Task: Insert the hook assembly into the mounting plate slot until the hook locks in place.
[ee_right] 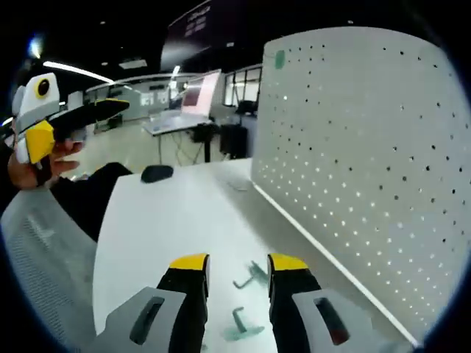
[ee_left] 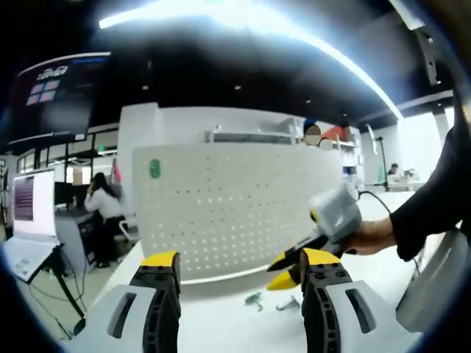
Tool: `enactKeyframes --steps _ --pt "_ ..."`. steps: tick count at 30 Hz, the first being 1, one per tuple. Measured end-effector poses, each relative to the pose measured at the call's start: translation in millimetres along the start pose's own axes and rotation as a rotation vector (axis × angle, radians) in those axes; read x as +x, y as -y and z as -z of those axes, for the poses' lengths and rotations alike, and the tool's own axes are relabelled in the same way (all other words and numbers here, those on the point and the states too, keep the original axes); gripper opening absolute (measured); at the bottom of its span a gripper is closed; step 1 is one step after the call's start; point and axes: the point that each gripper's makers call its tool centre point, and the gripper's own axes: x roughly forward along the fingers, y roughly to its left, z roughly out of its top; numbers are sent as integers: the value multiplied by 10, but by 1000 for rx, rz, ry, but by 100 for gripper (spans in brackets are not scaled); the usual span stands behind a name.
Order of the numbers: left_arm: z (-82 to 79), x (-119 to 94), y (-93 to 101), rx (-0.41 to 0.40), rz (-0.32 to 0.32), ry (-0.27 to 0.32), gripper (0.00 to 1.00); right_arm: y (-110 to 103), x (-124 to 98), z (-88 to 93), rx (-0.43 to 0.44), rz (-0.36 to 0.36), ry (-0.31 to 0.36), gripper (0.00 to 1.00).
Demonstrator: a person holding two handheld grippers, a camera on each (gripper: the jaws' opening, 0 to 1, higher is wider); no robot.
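Left hand-held gripper [ee_left: 239,266]: jaws apart, nothing between them, raised above the white worktop [ee_left: 221,309]. Right hand-held gripper [ee_right: 237,266]: jaws apart, empty, poised just above two greenish hooks [ee_right: 250,276] lying loose on the worktop near the perforated mounting plate [ee_right: 368,147]. In the left gripper view the right hand-held gripper appears with a hand [ee_left: 372,235] holding it. Behind the upright plate, a seated person [ee_left: 103,202] at a desk.
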Motion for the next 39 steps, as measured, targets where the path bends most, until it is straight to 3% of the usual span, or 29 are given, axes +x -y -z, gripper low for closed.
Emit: enactKeyframes --steps 8,23,39 --pt "21 8 50 8 19 -9 66 111 179 176 24 1 -67 28" --pt "53 20 42 0 21 -22 65 246 525 418 -20 -21 -190 22" --pt "66 34 46 -13 27 -31 65 234 652 465 -94 -52 -246 10"
